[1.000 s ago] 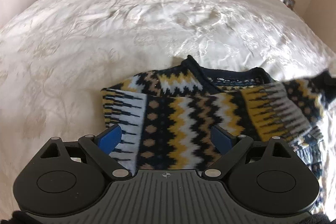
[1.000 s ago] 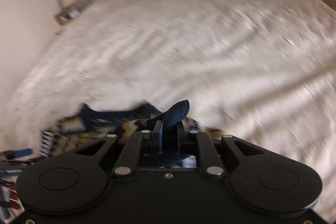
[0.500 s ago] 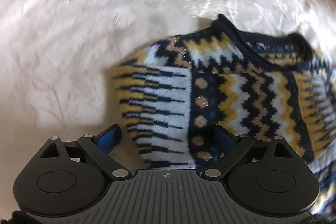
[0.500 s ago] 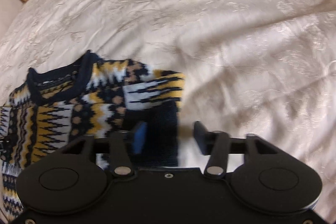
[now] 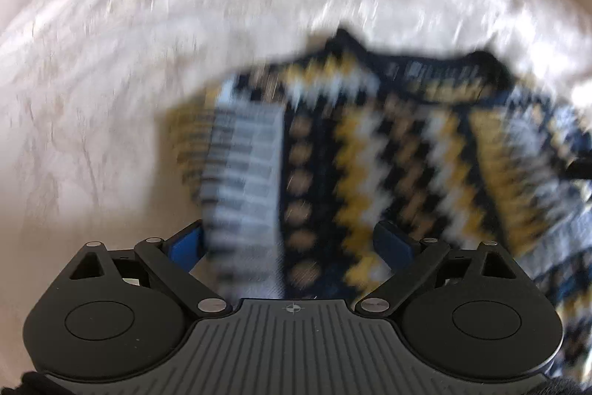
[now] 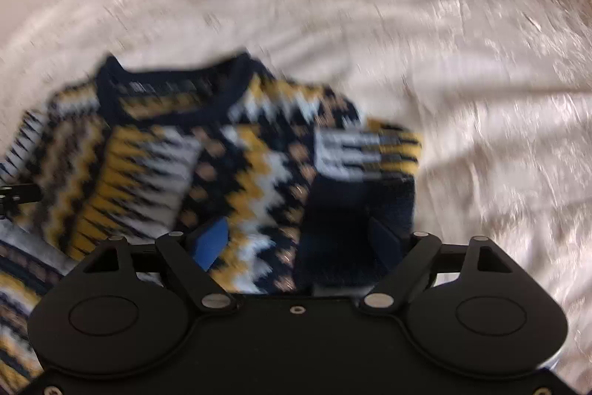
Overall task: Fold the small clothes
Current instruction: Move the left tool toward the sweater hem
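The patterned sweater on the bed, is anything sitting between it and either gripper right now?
Nothing visible does. The sweater lies on the white bedspread directly under both. The left gripper stands open over its left folded edge. The right gripper, whose jaws have just been opening, stands open over the folded-in navy cuff.

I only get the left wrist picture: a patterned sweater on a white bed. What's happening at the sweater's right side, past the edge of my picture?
Observer: The right sleeve is folded across the sweater, and its dark cuff points toward the camera.
Operator: Is anything gripping that cuff?
Observer: No. The right gripper has just been opening its jaws. The cuff lies between the fingers and neither pad presses on it.
Operator: What's beside the cuff?
Observer: Wrinkled white bedspread stretches away from it.
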A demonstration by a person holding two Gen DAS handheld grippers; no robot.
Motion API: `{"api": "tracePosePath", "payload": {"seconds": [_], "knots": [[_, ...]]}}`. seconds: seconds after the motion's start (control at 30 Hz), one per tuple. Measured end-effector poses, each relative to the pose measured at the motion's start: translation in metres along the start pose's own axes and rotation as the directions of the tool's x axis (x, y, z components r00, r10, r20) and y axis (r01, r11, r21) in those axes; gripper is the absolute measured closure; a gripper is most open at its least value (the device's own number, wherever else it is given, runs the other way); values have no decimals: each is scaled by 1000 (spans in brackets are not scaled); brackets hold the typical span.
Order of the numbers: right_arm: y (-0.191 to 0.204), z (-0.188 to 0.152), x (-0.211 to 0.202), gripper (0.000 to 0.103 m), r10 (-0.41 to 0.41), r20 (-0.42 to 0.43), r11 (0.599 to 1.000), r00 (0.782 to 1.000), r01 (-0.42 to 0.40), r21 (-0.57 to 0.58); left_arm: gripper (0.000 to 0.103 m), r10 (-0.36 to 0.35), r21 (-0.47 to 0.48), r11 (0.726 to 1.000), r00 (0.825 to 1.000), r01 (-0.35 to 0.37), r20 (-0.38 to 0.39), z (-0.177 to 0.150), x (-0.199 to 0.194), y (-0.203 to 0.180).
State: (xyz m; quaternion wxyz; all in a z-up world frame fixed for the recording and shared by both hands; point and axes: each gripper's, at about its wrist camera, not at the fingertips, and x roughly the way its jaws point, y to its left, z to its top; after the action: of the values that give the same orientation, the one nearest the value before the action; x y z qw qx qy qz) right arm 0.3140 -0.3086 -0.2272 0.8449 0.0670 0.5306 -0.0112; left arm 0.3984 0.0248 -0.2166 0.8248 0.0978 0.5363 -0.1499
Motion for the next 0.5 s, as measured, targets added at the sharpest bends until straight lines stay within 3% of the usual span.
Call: {"api": "tracePosePath", "payload": {"seconds": [0.1, 0.3, 0.5], "knots": [[-9, -8, 4, 12, -43, -24, 999, 999, 44, 14, 6, -43, -101, 994, 999, 41, -17, -6, 3, 18], [-32, -30, -35, 12, 42, 26, 993, 999, -45, 111, 6, -75, -168, 982, 996, 81, 42, -32, -40, 27], [-30, -77, -53, 13, 103, -20, 982, 995, -98, 165, 6, -119, -230, 966, 993, 114, -9, -89, -56, 28]]}}
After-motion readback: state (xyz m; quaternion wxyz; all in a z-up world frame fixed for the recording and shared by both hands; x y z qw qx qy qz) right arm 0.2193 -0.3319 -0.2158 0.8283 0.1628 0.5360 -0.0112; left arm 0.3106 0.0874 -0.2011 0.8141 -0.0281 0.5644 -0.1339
